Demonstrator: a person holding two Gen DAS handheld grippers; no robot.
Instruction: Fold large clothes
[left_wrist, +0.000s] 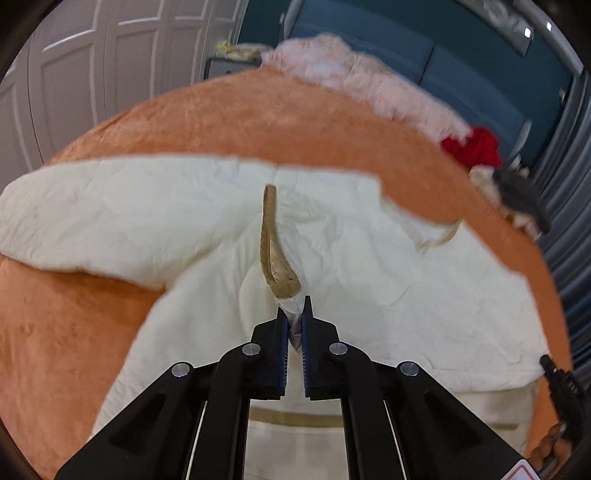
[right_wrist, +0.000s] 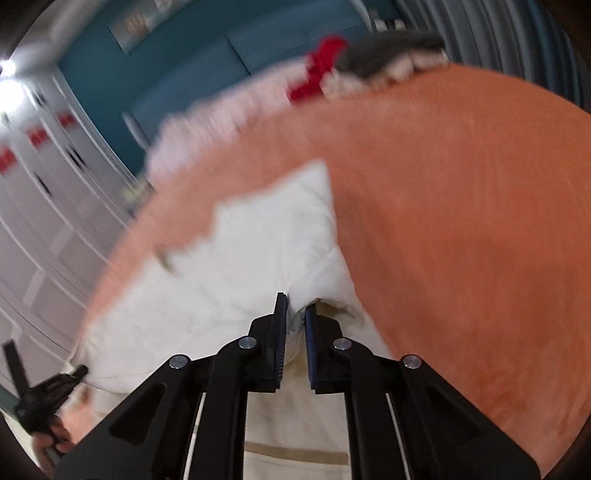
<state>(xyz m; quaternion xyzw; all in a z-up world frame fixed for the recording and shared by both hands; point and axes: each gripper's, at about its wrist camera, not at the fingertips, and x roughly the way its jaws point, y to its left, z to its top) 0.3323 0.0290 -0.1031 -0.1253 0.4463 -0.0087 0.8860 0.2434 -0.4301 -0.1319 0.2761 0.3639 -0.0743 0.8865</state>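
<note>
A large cream quilted garment (left_wrist: 207, 218) with tan trim lies spread on an orange plush bed cover (left_wrist: 221, 118). My left gripper (left_wrist: 294, 314) is shut on a fold of the garment next to a tan trim loop (left_wrist: 271, 236), holding it lifted. In the right wrist view the same garment (right_wrist: 229, 280) is blurred, and my right gripper (right_wrist: 295, 308) is shut on its cream cloth near a tan-edged opening. The left gripper (right_wrist: 48, 391) shows at that view's lower left edge, and the right gripper (left_wrist: 561, 380) at the left wrist view's right edge.
A pink fluffy blanket (left_wrist: 354, 74), a red cloth (left_wrist: 472, 146) and a grey and white cloth (left_wrist: 517, 192) lie at the bed's far side. White panelled doors (left_wrist: 92, 74) stand on the left. A teal wall (left_wrist: 424, 40) and grey curtain (left_wrist: 565, 221) lie beyond.
</note>
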